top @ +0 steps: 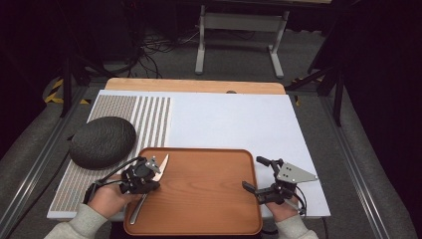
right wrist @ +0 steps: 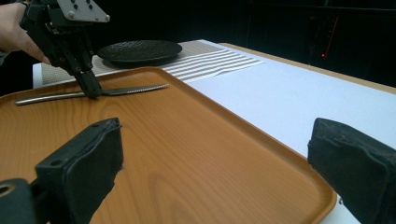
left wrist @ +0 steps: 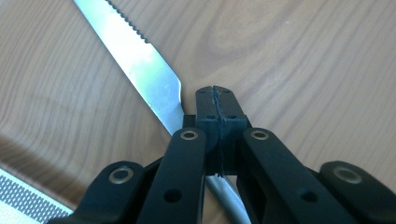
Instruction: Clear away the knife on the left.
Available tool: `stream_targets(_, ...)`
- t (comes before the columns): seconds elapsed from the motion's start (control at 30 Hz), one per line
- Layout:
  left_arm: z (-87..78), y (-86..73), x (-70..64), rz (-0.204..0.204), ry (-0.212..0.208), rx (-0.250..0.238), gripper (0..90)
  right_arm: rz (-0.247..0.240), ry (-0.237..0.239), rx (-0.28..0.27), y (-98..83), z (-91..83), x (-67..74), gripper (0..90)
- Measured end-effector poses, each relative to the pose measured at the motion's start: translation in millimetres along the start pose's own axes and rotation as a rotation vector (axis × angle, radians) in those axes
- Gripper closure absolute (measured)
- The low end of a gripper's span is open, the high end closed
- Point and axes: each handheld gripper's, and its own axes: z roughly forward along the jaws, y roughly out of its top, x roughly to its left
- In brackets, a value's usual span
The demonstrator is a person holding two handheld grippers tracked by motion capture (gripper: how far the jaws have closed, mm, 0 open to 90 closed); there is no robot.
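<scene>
The knife (top: 149,186) lies flat on the wooden tray (top: 209,199), close to the tray's left rim, its serrated blade pointing toward the far edge of the surface and its handle running back toward the near edge. The tray sits at the near edge of the surface (top: 239,119), roughly in the middle.

Just beyond the tray's far-left corner, a dark round plate (top: 102,141) rests on a striped placemat (top: 149,119) that covers the left side of the surface. Plate and mat are well apart from the knife's blade, and the tray floor around the knife is bare wood, so nothing crowds it.

The left gripper (top: 149,181) stands over the knife where the blade meets the handle. In the left gripper view its jaws are clenched tight together, the pads meeting with the blade (left wrist: 140,60) passing just beside and under them rather than between them; the right gripper view shows the tips down at the knife (right wrist: 93,95), touching or nearly so.

The right gripper (top: 256,174) hovers at the tray's right rim, well apart from the knife, its jaws spread wide and released, nothing between them.
</scene>
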Motion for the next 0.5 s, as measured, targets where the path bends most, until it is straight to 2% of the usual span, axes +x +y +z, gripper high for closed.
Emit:
stream_targets(0.33, -2.2, -6.3, 7.1, -0.034, -0.007, -0.009, 89.9, 0.002, -0.001, 0.001, -0.3, 0.1, 0.0, 3.8)
stream_targets(0.43, -3.1, -8.9, 9.2, -0.063, -0.008, -0.008, 90.0, 0.002, -0.001, 0.002, -0.5, 0.2, -0.2, 3.8)
stream_targets(0.5, -4.0, -10.0, 11.2, -0.06, 0.0, -0.007, 90.0, 0.002, -0.001, 0.002, -0.5, 0.3, -0.2, 3.8)
